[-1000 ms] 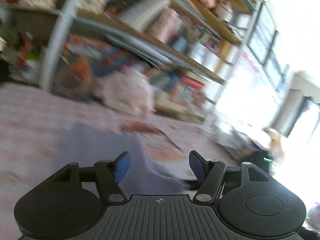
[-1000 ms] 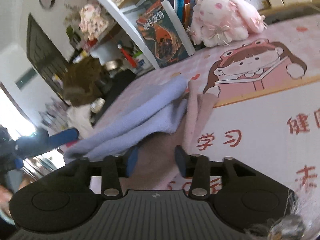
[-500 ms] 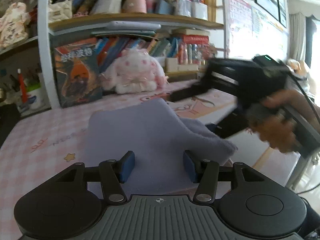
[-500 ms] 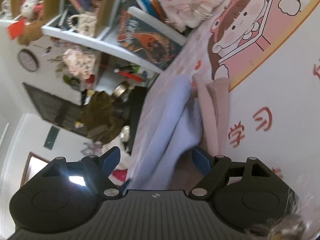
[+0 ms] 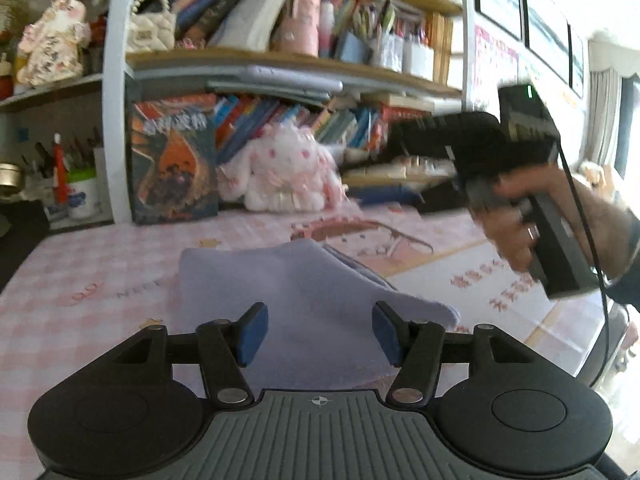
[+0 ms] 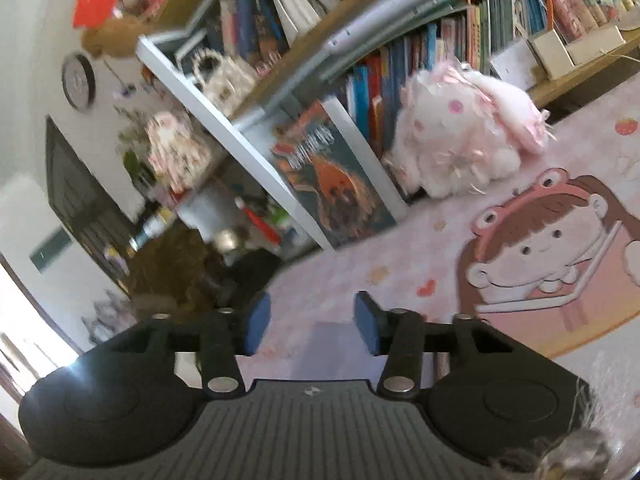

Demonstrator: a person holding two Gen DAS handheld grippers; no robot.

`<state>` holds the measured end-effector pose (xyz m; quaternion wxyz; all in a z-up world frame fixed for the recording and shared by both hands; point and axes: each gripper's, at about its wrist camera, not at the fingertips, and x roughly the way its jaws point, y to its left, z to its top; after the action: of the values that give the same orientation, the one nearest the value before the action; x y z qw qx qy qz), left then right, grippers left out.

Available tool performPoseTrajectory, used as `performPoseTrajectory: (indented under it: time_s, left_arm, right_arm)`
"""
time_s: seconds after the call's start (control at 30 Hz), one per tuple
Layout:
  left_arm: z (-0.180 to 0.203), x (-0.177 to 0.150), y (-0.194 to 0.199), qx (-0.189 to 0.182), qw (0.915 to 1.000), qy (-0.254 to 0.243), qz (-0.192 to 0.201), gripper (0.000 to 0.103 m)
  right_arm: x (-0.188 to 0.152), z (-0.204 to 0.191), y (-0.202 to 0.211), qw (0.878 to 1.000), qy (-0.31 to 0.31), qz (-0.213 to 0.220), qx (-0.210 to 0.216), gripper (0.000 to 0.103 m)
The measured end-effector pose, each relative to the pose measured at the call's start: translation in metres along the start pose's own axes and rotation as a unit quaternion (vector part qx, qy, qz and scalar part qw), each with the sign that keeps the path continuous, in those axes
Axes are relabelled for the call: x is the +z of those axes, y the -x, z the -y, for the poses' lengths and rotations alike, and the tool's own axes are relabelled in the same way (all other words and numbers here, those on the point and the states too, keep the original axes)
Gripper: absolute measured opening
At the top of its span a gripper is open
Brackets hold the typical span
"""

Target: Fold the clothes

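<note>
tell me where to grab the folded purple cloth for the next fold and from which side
Probably the free corner of the purple cloth at its right end, where the layers taper off the pink mat. Come from the right, low and level: that edge lifts slightly, so a finger can slip under.

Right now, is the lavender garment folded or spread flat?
Folded. The lavender garment lies on the pink mat as a compact block, with stacked layer edges showing along its right side.

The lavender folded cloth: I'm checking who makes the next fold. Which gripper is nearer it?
Left. The left gripper hovers right over the lavender cloth, jaws opening, empty. The right gripper is raised off to its right.
</note>
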<state>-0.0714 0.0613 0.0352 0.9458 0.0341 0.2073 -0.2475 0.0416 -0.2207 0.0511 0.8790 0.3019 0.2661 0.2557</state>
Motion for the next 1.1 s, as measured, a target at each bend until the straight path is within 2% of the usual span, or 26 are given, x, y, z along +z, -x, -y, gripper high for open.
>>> performPoseTrajectory:
  time_s: [0.07,0.13,0.27,0.37,0.47,0.5,0.53,0.6,0.63,0.73,0.83,0.93,1.1]
  left_arm:
    - [-0.005,0.001,0.008,0.001,1.0,0.004,0.009,0.058]
    - [-0.011,0.0,0.012,0.002,0.9999,0.007,0.01,0.058]
    - [-0.018,-0.002,0.004,0.002,0.9999,0.017,-0.003,0.056]
    - [-0.017,-0.003,-0.006,-0.003,0.9997,0.02,-0.013,0.055]
    - [-0.009,0.001,-0.004,0.002,1.0,0.005,-0.003,0.055]
    - [-0.008,0.002,-0.001,-0.002,1.0,0.001,0.002,0.055]
    - [-0.006,0.003,0.001,-0.005,1.0,-0.002,0.008,0.055]
    - [-0.005,0.001,-0.002,-0.01,0.9999,-0.004,-0.001,0.055]
    - [-0.006,-0.002,-0.006,-0.012,0.9999,0.0,-0.011,0.055]
    - [-0.006,-0.01,-0.013,-0.023,0.9993,0.016,-0.024,0.055]
    - [-0.002,-0.015,-0.019,-0.03,0.9985,0.032,-0.031,0.055]
    - [-0.001,-0.018,-0.02,-0.026,0.9987,0.034,-0.028,0.055]
    - [-0.003,-0.012,-0.013,-0.031,0.9987,0.036,-0.02,0.055]
  right_arm:
    - [-0.008,0.009,0.005,0.999,0.003,-0.025,-0.023,0.05]
    - [-0.021,0.014,0.011,0.999,0.004,-0.046,-0.028,0.051]
    - [-0.052,0.009,0.022,0.996,0.002,-0.088,0.009,0.051]
    - [-0.065,-0.004,0.019,0.994,0.011,-0.103,0.043,0.048]
    - [-0.072,-0.016,0.009,0.992,0.044,-0.116,0.023,0.029]
    - [-0.072,-0.02,0.01,0.992,0.058,-0.113,0.017,0.016]
    - [-0.073,-0.024,0.011,0.991,0.071,-0.111,0.01,0.012]
    - [-0.072,-0.035,0.026,0.991,0.109,-0.077,0.026,0.009]
    - [-0.071,-0.04,0.036,0.99,0.122,-0.057,0.039,0.008]
    - [-0.08,-0.036,0.048,0.99,0.126,-0.05,0.022,0.007]
    - [-0.096,-0.007,0.034,0.989,0.106,-0.097,-0.039,0.007]
    - [-0.1,0.015,0.032,0.994,0.049,-0.095,-0.025,0.007]
    - [-0.098,0.007,0.034,0.993,0.056,-0.102,-0.029,0.008]
